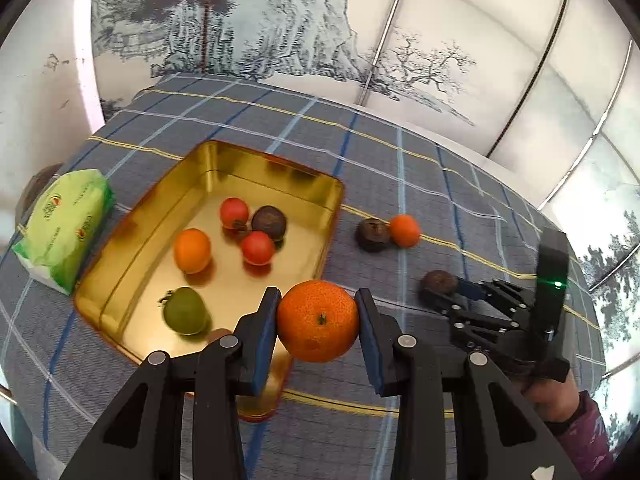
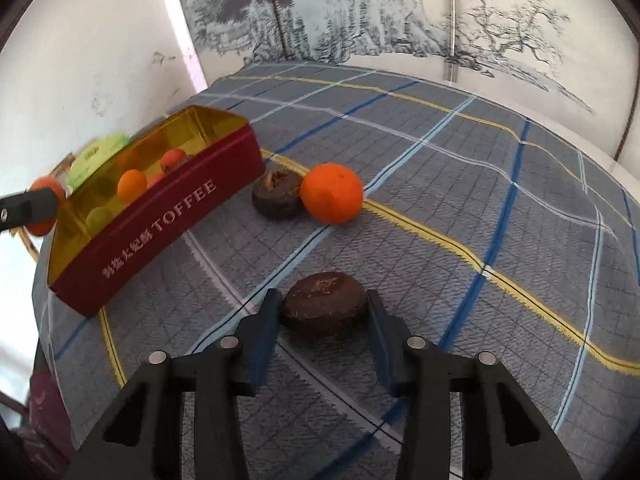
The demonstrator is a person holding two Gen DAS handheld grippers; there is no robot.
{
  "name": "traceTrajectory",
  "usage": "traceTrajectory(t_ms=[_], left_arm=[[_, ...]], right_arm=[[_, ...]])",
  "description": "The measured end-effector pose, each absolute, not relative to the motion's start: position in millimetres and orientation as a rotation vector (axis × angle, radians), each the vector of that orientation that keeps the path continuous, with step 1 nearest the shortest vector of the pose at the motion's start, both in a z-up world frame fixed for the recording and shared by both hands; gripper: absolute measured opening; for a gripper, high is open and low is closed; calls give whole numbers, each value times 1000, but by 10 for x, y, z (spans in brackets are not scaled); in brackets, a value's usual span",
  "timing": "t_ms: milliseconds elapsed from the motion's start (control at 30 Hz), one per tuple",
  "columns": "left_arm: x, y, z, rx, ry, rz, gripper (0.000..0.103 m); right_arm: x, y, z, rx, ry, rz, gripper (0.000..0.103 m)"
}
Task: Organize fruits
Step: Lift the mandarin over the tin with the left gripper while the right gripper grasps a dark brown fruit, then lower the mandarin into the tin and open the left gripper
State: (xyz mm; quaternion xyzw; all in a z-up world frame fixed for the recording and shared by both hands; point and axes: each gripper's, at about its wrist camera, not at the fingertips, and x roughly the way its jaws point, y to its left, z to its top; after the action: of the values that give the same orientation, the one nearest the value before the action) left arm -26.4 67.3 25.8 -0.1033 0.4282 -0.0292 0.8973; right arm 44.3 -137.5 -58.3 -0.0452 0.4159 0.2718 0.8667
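My left gripper (image 1: 317, 298) is shut on an orange tangerine (image 1: 318, 322), held above the near corner of the open toffee tin (image 1: 280, 160). The tin is gold inside and red outside (image 2: 160, 232); it holds two red fruits, an orange one, a dark one and a green one. My right gripper (image 2: 323, 297) has its pads against both sides of a dark brown fruit (image 2: 325, 308) that rests on the cloth. Farther off on the cloth, another dark fruit (image 2: 277, 194) touches a second tangerine (image 2: 331, 193).
A green tissue pack (image 1: 64, 228) lies beyond the tin's left side. The checked cloth (image 2: 480, 200) covers a table set against a white wall and a painted screen. A hand in a purple sleeve (image 1: 576, 420) holds the right gripper.
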Motion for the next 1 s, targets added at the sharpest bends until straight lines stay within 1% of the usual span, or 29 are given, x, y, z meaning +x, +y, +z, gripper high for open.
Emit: traceTrajectory(t_ms=[267,500,1000], left_arm=[[-193,856,182,-117,877,10,34],[-73,953,105,-48,876,39,34],[206,1106,20,35,879,63,34]], right_arm=[[332,-1578,-571,-51,834,505,42],[443,-1865,-613,86,867,472,42],[449,-1821,-614,65,867,456,42]])
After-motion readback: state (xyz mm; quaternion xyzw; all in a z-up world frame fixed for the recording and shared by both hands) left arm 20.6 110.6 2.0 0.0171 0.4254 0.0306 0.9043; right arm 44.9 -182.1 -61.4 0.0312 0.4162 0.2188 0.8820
